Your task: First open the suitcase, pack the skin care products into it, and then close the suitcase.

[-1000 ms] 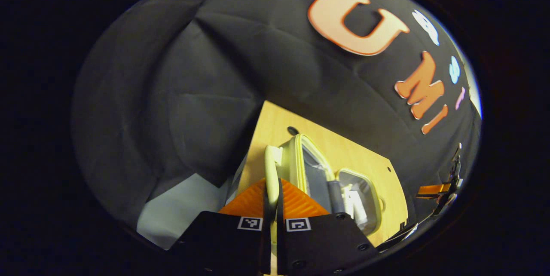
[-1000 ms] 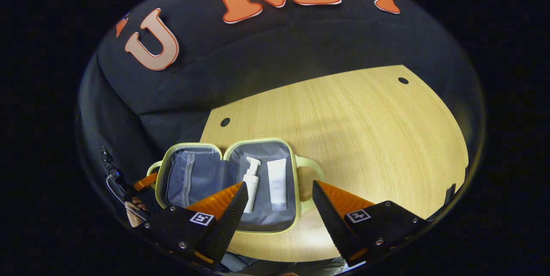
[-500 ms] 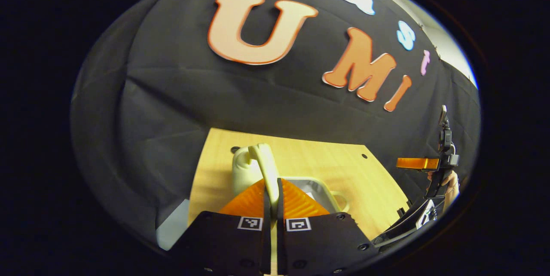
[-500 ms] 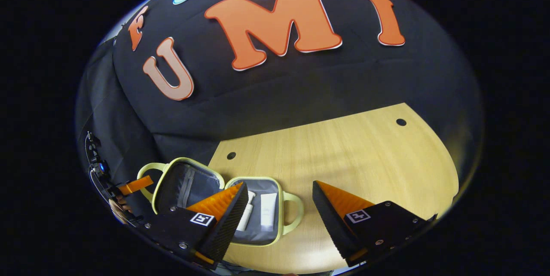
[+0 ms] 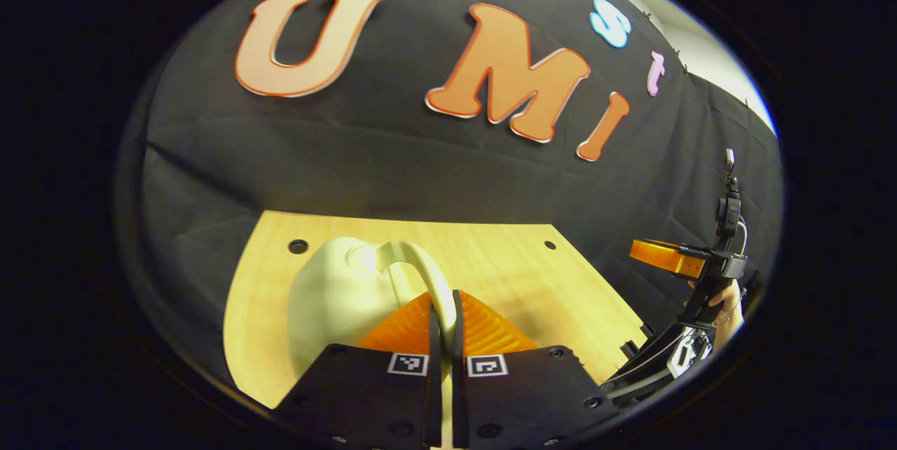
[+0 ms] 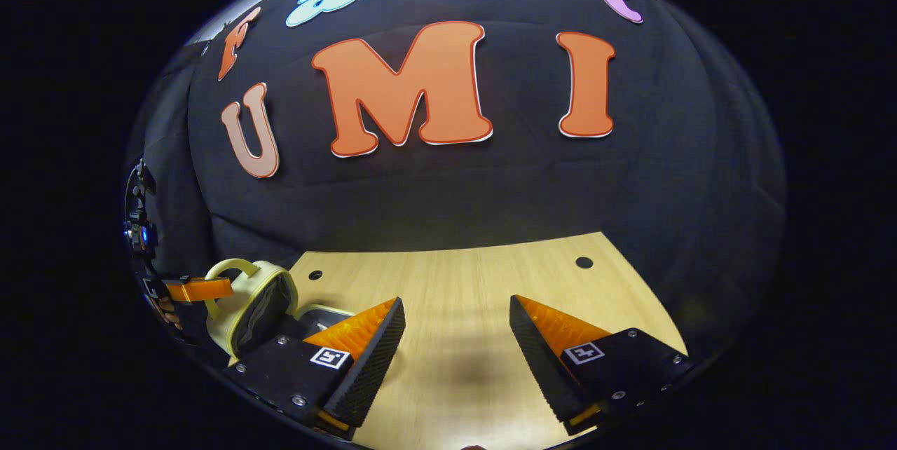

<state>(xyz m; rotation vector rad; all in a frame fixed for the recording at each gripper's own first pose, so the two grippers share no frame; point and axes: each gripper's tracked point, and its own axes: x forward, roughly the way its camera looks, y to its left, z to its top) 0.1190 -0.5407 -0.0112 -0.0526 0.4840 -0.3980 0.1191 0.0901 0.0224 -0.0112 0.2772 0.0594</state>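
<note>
My left gripper (image 5: pixel 443 310) is clamped on the suitcase handle (image 5: pixel 420 275), the lid (image 5: pixel 329 296) lying at eleven o'clock, half-folded over. My right gripper (image 6: pixel 455 338) hangs wide apart and empty above the table (image 6: pixel 476 282), the suitcase (image 6: pixel 252 303) at its nine o'clock. I judge the left must finish closing.

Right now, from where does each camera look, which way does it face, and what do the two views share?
Left gripper view: rides on the left gripper, facing the table and booth wall; its fingers are shut on the suitcase handle; farther right, the other gripper and a hand.
Right gripper view: rides on the right gripper, facing the same way over the table; its fingers stand open, holding nothing.
Shared: the table, the wall and the pale suitcase, its lid raised partway, with the left gripper at its handle.
</note>
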